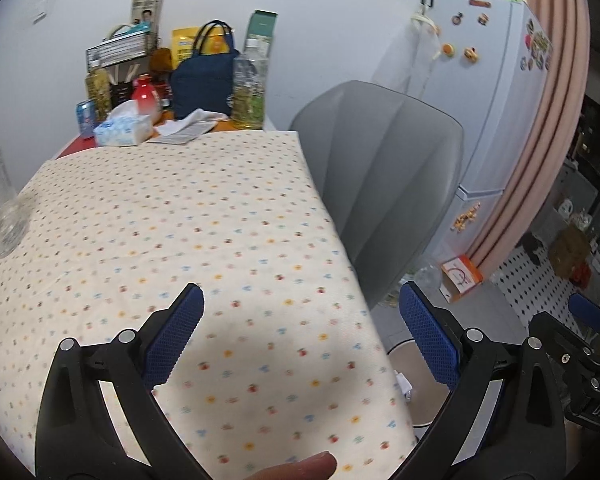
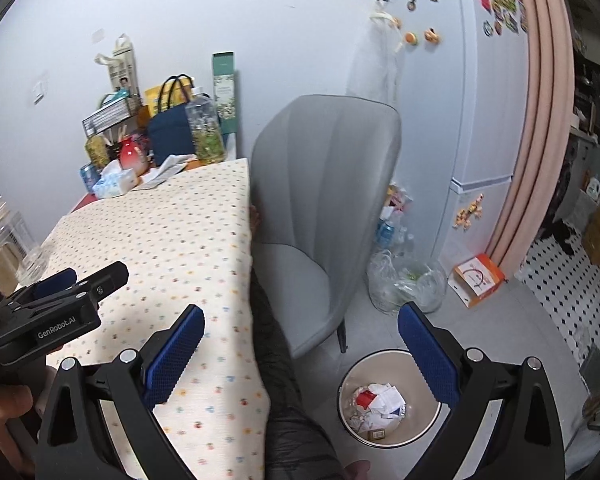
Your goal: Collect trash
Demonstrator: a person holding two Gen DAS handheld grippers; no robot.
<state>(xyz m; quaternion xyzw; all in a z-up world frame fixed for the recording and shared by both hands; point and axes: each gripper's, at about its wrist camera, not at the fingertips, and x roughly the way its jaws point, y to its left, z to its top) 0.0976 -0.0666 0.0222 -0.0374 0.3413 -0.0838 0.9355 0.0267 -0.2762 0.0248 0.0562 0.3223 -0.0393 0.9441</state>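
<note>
A round trash bin [image 2: 350, 420] stands on the floor by the table's near right corner, holding crumpled paper trash [image 2: 382, 400] and a small box. In the left wrist view only part of the bin [image 1: 406, 360] shows beyond the table edge. My left gripper [image 1: 300, 336] is open and empty above the table's near right part. My right gripper [image 2: 300, 352] is open and empty, above the table edge and the bin. The left gripper [image 2: 60, 292] also shows at the left of the right wrist view.
The table has a dotted cloth [image 1: 180, 220]. A clear bottle [image 1: 4, 216] lies at its left edge. A tissue pack [image 1: 124, 126], bottles, a can and a blue bag [image 1: 204, 84] crowd the far end. A grey chair [image 2: 324, 200], a plastic bag [image 2: 404, 284], a fridge [image 2: 460, 120].
</note>
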